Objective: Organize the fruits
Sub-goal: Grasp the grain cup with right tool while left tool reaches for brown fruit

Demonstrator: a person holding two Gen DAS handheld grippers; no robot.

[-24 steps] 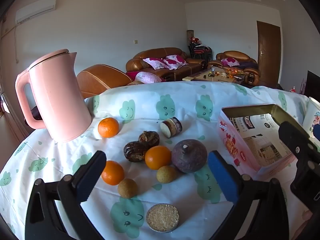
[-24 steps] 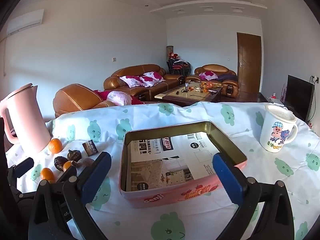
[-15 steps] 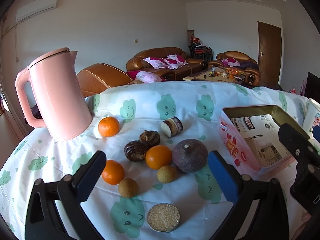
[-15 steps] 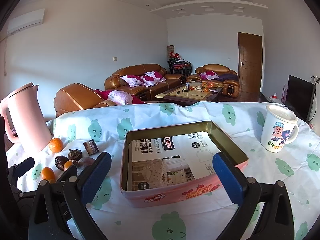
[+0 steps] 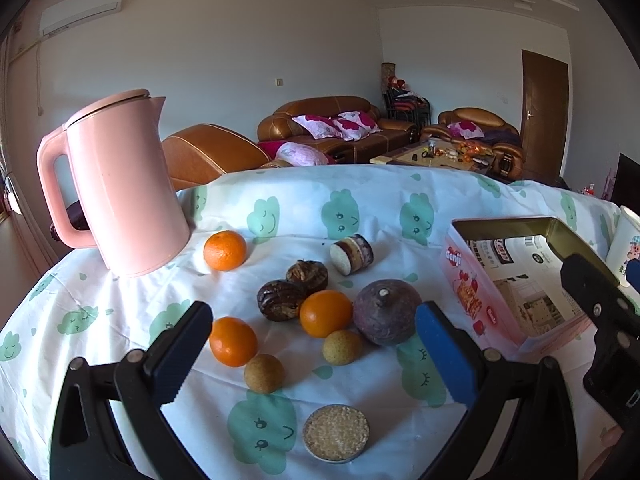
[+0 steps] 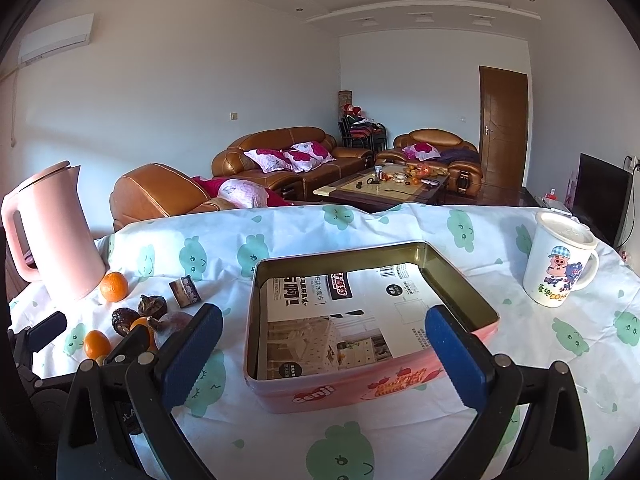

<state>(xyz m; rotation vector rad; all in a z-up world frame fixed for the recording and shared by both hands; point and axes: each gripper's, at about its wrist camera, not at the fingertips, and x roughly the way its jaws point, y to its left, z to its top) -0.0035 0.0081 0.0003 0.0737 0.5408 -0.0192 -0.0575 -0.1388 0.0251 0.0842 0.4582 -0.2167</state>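
Note:
Fruit lies on the tablecloth in the left wrist view: three oranges (image 5: 325,313), a purple round fruit (image 5: 386,312), two brown wrinkled fruits (image 5: 281,299), two small tan balls (image 5: 342,346) and a cut piece (image 5: 352,253). My left gripper (image 5: 314,356) is open and empty, just short of the pile. A pink open tin (image 6: 372,320) lined with printed paper sits to the right. My right gripper (image 6: 324,356) is open and empty in front of the tin's near wall. The fruit pile also shows in the right wrist view (image 6: 140,326).
A pink kettle (image 5: 120,188) stands at the back left beside the far orange. A round tin of grain (image 5: 336,433) lies near the front. A white cartoon mug (image 6: 560,262) stands right of the tin. Sofas and a coffee table are behind.
Both views have shifted only slightly; the left gripper has crept a little nearer the fruit. Nothing has been picked up or moved.

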